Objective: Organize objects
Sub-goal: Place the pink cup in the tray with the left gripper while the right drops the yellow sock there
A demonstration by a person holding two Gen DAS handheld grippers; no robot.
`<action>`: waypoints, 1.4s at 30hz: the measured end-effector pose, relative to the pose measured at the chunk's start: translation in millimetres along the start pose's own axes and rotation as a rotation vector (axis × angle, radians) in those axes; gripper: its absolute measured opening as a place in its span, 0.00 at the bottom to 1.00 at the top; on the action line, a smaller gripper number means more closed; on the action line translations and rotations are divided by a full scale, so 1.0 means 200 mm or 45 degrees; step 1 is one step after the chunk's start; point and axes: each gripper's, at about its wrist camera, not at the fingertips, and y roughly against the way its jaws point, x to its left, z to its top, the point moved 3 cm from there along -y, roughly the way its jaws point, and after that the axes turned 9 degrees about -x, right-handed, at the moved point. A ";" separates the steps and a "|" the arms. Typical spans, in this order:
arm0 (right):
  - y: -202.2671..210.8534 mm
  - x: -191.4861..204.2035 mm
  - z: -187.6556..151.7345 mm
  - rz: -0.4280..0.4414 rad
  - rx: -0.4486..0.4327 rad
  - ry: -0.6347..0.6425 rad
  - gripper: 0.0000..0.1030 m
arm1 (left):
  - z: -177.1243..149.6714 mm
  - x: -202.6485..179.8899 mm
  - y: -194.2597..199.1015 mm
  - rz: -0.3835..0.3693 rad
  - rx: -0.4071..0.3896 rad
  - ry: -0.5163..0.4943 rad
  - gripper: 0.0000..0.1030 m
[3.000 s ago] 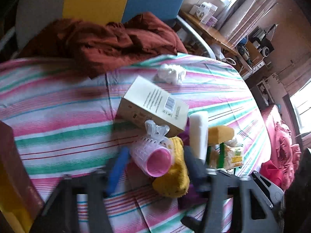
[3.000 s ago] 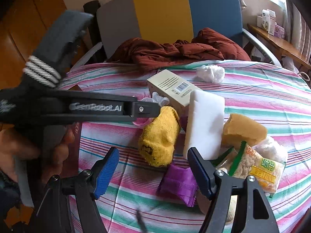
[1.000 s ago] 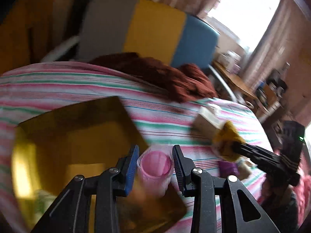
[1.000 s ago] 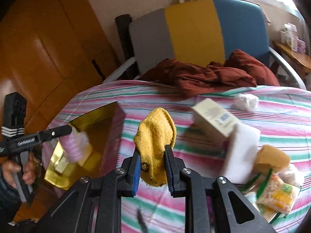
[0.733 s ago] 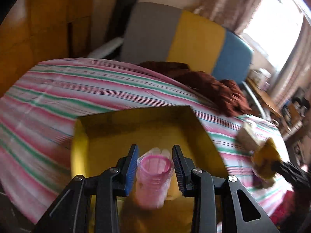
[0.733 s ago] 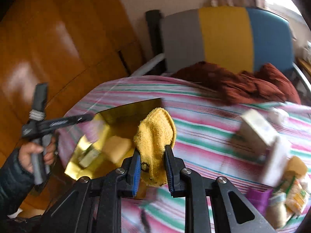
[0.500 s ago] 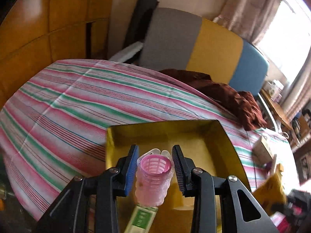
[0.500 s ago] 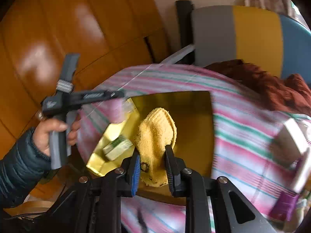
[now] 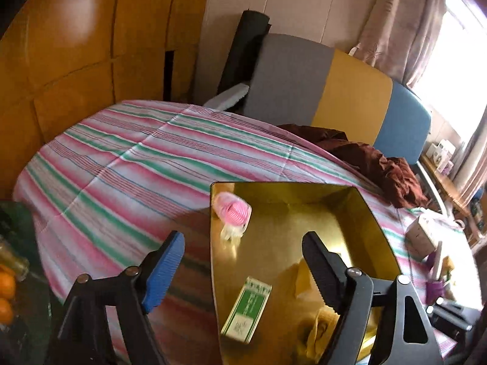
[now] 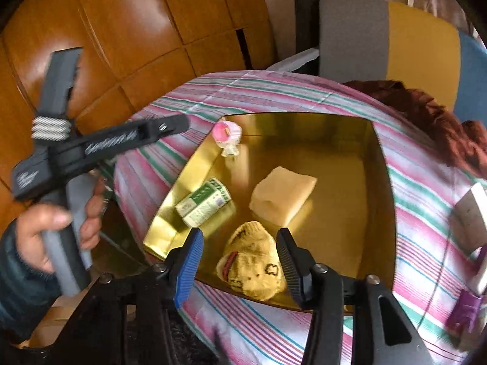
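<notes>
Both tongs have just been opening. The left gripper (image 9: 240,270) stands wide apart, empty; the pink ribbed plastic cup (image 9: 232,208) lies in the far left corner of the shiny gold rectangular box (image 10: 376,164). The right gripper (image 10: 239,258) is apart around the yellow knitted sock (image 10: 252,266) at the box's near edge, pads apparently clear; lift straight up so nothing snags.
</notes>
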 end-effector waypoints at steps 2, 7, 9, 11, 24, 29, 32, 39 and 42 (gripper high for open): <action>0.01 0.01 0.00 -0.061 -0.021 0.019 0.49 | -0.04 -0.01 0.05 0.020 -0.019 -0.009 0.81; 0.03 0.01 0.01 -0.187 -0.085 0.026 0.52 | -0.12 -0.06 0.16 0.052 -0.052 -0.016 0.86; 0.04 -0.01 0.01 -0.223 -0.111 0.015 0.54 | -0.14 -0.09 0.20 0.068 -0.079 -0.041 0.91; 0.07 -0.03 0.01 -0.258 -0.135 -0.007 0.57 | -0.15 -0.11 0.24 0.089 -0.108 -0.077 0.92; 0.13 -0.11 -0.01 -0.356 -0.186 -0.047 0.59 | -0.19 -0.23 0.31 0.094 -0.134 -0.183 0.94; 0.15 -0.15 -0.02 -0.376 -0.186 -0.063 0.59 | -0.21 -0.28 0.32 0.088 -0.143 -0.249 0.94; 0.15 -0.18 -0.02 -0.408 -0.182 -0.069 0.59 | -0.22 -0.32 0.33 0.073 -0.138 -0.272 0.94; 0.18 -0.23 -0.03 -0.487 -0.188 -0.064 0.59 | -0.25 -0.33 0.28 0.058 -0.091 -0.277 0.94; 0.20 -0.26 -0.03 -0.509 -0.188 -0.065 0.59 | -0.26 -0.35 0.27 0.057 -0.078 -0.281 0.94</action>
